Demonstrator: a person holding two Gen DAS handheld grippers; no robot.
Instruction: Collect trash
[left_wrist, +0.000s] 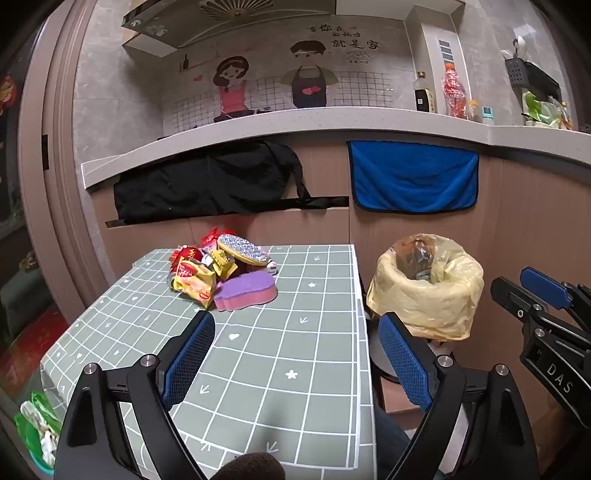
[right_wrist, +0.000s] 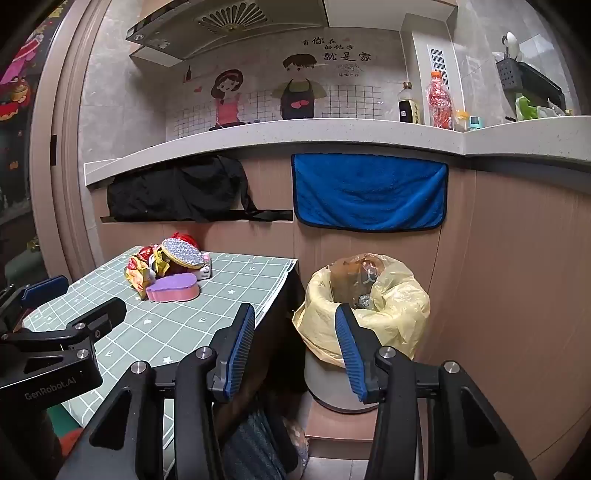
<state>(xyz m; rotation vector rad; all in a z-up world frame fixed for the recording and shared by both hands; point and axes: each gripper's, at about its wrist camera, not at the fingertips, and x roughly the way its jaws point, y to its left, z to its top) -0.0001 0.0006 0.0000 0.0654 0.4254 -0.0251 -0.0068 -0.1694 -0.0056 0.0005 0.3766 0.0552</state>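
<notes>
The trash pile (left_wrist: 221, 271), made of snack wrappers, a purple-pink sponge (left_wrist: 245, 291) and a glittery pad, lies at the far end of the table (left_wrist: 295, 369), well apart from both grippers. Only the right wrist view shows the floor beside the table. The lined bin (right_wrist: 369, 299) stands just past the table's right edge. The left gripper (left_wrist: 295, 354) gapes wide, empty, over bare tablecloth. The right gripper (right_wrist: 295, 350) is partly open, holding nothing, before the bin.

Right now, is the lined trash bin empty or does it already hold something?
Not empty. The trash bin stands upright, and crumpled wrappers show inside its yellow liner.
</notes>
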